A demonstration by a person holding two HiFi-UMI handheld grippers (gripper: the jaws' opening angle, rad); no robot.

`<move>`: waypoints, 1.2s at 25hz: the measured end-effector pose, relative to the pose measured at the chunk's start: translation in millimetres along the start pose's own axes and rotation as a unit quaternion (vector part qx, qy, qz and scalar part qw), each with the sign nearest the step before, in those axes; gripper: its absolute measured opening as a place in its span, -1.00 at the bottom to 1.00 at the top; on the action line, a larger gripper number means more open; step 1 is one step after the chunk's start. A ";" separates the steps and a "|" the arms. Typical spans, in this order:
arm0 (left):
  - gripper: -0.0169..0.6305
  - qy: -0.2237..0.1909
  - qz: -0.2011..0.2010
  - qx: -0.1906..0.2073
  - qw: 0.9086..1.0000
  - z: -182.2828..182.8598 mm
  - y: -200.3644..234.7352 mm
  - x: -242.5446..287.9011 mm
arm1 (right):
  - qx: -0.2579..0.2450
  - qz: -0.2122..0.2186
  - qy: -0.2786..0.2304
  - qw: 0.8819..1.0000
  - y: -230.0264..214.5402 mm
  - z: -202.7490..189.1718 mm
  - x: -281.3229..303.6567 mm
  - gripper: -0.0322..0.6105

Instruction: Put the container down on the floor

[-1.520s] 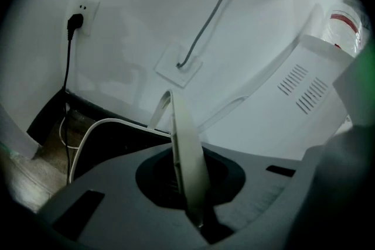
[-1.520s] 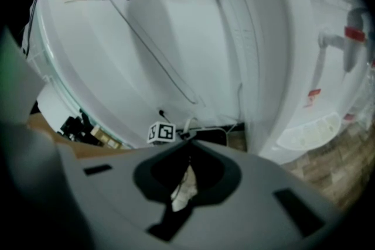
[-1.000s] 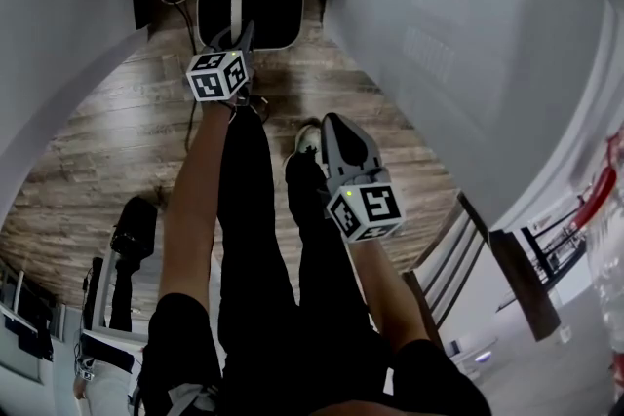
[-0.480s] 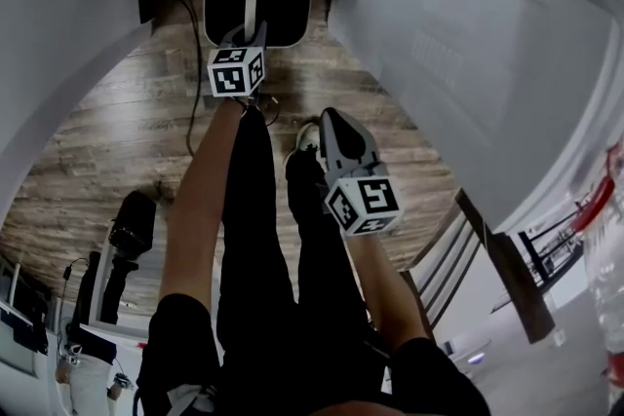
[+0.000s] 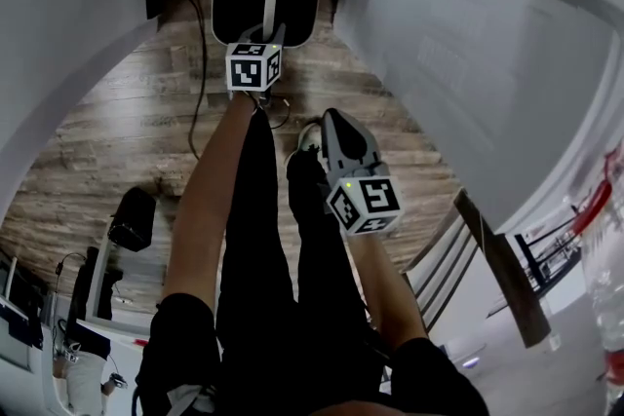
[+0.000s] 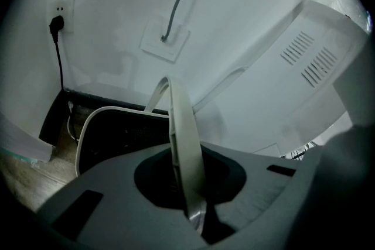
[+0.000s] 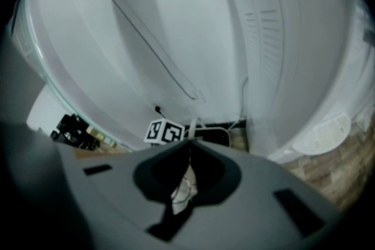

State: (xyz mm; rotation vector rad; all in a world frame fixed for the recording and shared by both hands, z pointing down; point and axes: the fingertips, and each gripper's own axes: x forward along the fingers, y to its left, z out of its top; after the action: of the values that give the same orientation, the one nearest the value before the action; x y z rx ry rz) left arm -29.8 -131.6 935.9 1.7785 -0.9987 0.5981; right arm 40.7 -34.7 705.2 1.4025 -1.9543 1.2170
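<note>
The left claw is beginning to open, with the pale handle still running between its jaws. The black, white-rimmed container is sitting mouth-up on the wooden floor against the wall, its long side lying along it. Its inside is showing only dark. A cable is trailing beside it. The right claw is hanging closed and empty above a shoe.

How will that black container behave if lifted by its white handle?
The container would probably swing, hanging from one narrow handle. The handle looks stiff, holding its arch. Likely light: only the left gripper, jaws opening round the handle, is on it.
</note>
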 end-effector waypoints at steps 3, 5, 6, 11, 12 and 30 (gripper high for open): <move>-0.77 0.012 -0.014 0.001 1.000 -2.0 -5.6 1.0 | -0.001 0.000 -0.001 1.000 0.4 0.3 -1.5 -0.79; -0.60 0.020 -0.026 0.000 0.999 -3.9 -12.5 1.5 | -0.001 -0.001 -0.002 1.000 -0.7 0.1 -2.8 -0.79; -0.51 0.022 -0.028 0.000 0.999 -4.4 -15.1 1.6 | -0.001 -0.002 -0.001 1.000 -1.3 -0.1 -3.1 -0.79; -0.30 0.029 -0.022 0.000 0.999 -5.3 -16.1 1.2 | 0.001 -0.003 -0.003 1.000 -1.3 0.5 -4.7 -0.79; -0.26 0.031 -0.017 0.000 0.999 -6.1 -14.5 0.3 | 0.001 -0.002 -0.004 1.000 -0.9 1.1 -5.2 -0.79; -0.10 0.038 0.036 0.014 0.999 -10.0 -18.0 -32.0 | 0.002 -0.005 -0.017 1.000 5.1 16.7 -20.8 -0.79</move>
State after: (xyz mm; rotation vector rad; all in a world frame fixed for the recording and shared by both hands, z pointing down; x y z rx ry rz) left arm -31.6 -107.5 906.5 1.7373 -1.0086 0.7226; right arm 46.3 -37.5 678.8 1.4418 -1.9652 1.2012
